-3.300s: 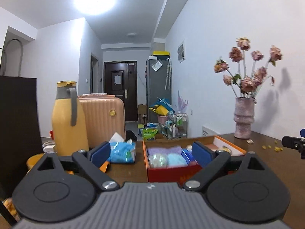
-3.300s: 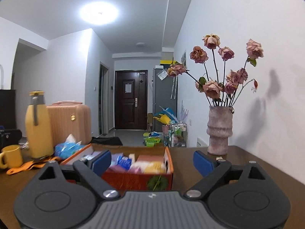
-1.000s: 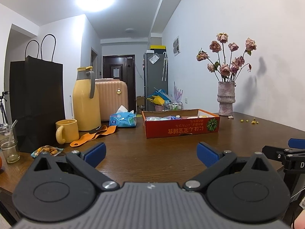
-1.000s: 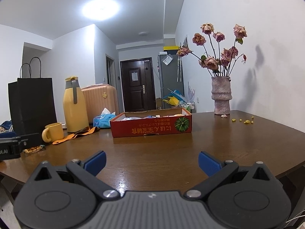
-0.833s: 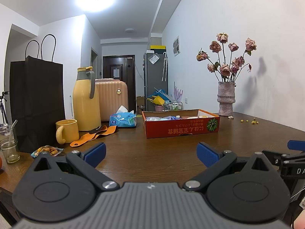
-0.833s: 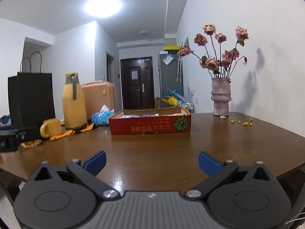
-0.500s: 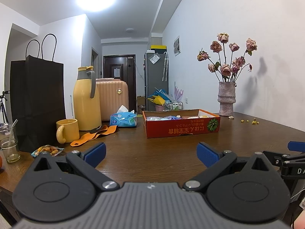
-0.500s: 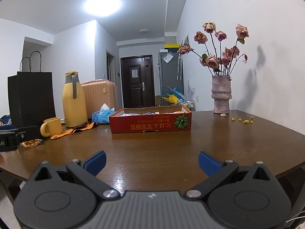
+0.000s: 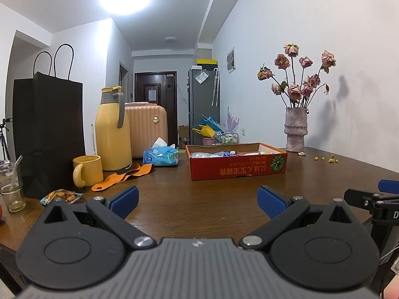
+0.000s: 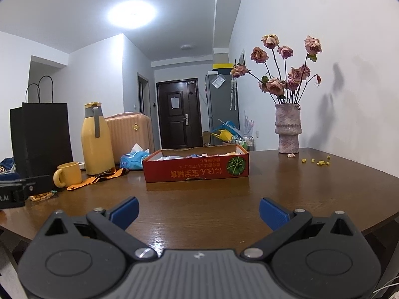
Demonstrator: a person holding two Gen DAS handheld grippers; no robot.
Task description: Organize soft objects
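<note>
A red cardboard box (image 9: 237,169) (image 10: 197,170) stands in the middle of the brown table, with several soft packets (image 9: 214,153) in pale blue, pink and yellow inside it. A blue tissue pack (image 9: 160,157) (image 10: 132,160) lies just left of the box. My left gripper (image 9: 197,199) is open and empty, low over the table's near edge, well short of the box. My right gripper (image 10: 198,211) is also open and empty, at about the same distance. The right gripper's tip (image 9: 374,198) shows at the far right of the left wrist view.
On the left stand a yellow thermos (image 9: 112,129), a yellow mug (image 9: 87,170), an orange strap (image 9: 122,177), a black paper bag (image 9: 47,134), a glass (image 9: 11,194) and a snack packet (image 9: 61,195). A vase of dried roses (image 10: 288,132) is at the back right, with yellow crumbs (image 10: 316,161) nearby.
Over 3.3 s both grippers pulled back from right at the box to the table's near edge. In the last second they have hardly moved; both stayed open.
</note>
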